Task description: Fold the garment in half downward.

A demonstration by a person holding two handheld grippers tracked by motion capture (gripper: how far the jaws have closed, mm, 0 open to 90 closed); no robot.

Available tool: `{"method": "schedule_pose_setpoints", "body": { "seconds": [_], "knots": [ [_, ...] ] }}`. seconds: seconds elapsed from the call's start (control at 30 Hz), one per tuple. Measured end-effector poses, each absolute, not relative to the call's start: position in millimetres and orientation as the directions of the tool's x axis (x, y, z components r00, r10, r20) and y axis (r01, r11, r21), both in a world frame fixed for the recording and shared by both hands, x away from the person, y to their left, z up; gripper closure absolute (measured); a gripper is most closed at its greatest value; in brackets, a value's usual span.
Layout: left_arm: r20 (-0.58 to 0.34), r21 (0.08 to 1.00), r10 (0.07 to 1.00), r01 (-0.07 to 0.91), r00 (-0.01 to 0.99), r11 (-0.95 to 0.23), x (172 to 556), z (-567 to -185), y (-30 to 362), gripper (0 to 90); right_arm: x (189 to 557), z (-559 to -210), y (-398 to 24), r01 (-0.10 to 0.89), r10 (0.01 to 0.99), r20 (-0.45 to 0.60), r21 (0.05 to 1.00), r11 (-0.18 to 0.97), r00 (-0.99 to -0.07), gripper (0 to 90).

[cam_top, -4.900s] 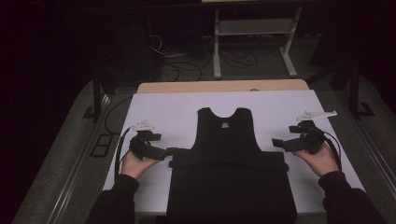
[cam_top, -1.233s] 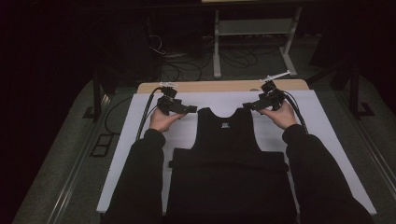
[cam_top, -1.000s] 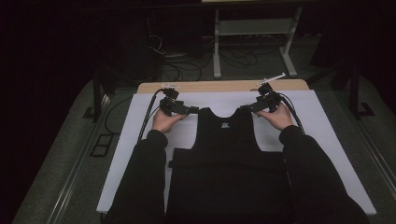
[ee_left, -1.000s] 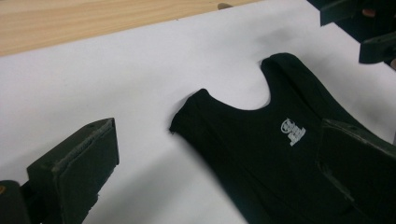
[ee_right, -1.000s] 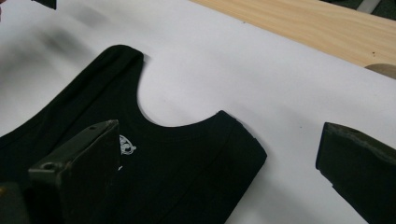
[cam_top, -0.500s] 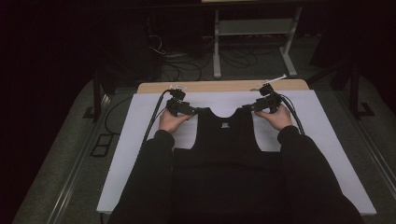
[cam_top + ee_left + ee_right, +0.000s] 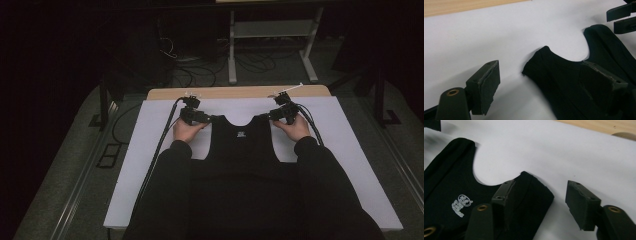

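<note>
Near edge: person's sleeves (image 7: 165, 200) came in from the bottom of the high view, forearms lying along both sides of the black vest (image 7: 242, 150). Vest lay flat on the white sheet (image 7: 350, 150) covering the table, roughly centred, neckline pointing to the far edge, small white label print (image 7: 241, 134) below the neck.

Left hand (image 7: 184, 131) sat beside the vest's left shoulder strap (image 7: 546, 65). Left gripper (image 7: 204, 118) was at that strap's tip. In the left gripper view the jaws were apart, one over bare sheet, the other over the black cloth, strap end lying between them. Jaws had just been closing, but the pads did not press the cloth yet: not gripping.

Right hand (image 7: 295, 128) mirrored it at the other strap (image 7: 534, 192). Right gripper (image 7: 266, 116) was at that strap's tip. In the right gripper view one jaw lay over the strap, the other stood over white sheet just beside the strap's edge. Also just been closing, visible gap on the outer side, nothing clamped.

Cables (image 7: 165, 135) trailed back from both grippers along the arms.

Beyond the sheet: bare strip of wooden tabletop (image 7: 240, 92), then dark floor with loose wires (image 7: 175, 55) and a grey metal stand (image 7: 272, 35).
</note>
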State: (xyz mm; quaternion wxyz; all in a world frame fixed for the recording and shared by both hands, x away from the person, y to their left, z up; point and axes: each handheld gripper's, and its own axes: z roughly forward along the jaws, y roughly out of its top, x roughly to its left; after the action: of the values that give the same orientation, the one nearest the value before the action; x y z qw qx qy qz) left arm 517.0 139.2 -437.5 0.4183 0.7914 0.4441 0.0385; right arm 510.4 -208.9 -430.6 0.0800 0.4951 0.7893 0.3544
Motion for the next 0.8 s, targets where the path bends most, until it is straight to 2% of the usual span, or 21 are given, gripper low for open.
{"method": "schedule_pose_setpoints", "body": {
  "seconds": [0.07,0.13,0.27,0.5,0.67,0.8],
  "knots": [
    [-0.301,0.69,0.74,0.673,0.602,-0.266,517,-439,138,19.7,510,-433,-207,0.729,0.84,0.228,0.634,0.256,-0.493,44.1],
    [-0.304,0.683,0.75,0.683,0.587,-0.258,517,-441,136,24.1,510,-434,-206,0.725,0.84,0.215,0.635,0.268,-0.499,45.7],
    [-0.277,0.681,0.765,0.68,0.581,-0.27,518,-443,134,34.1,510,-435,-205,0.731,0.839,0.22,0.628,0.269,-0.498,55.0],
    [-0.243,0.674,0.779,0.678,0.578,-0.294,519,-447,123,44.4,508,-442,-200,0.73,0.848,0.177,0.614,0.302,-0.5,65.8],
    [-0.24,0.664,0.799,0.694,0.552,-0.28,520,-446,119,56.1,506,-441,-198,0.729,0.852,0.164,0.612,0.307,-0.497,77.5],
    [-0.231,0.663,0.807,0.695,0.544,-0.278,519,-447,117,63.3,505,-440,-196,0.725,0.851,0.164,0.617,0.306,-0.499,81.3]
  ]
}}
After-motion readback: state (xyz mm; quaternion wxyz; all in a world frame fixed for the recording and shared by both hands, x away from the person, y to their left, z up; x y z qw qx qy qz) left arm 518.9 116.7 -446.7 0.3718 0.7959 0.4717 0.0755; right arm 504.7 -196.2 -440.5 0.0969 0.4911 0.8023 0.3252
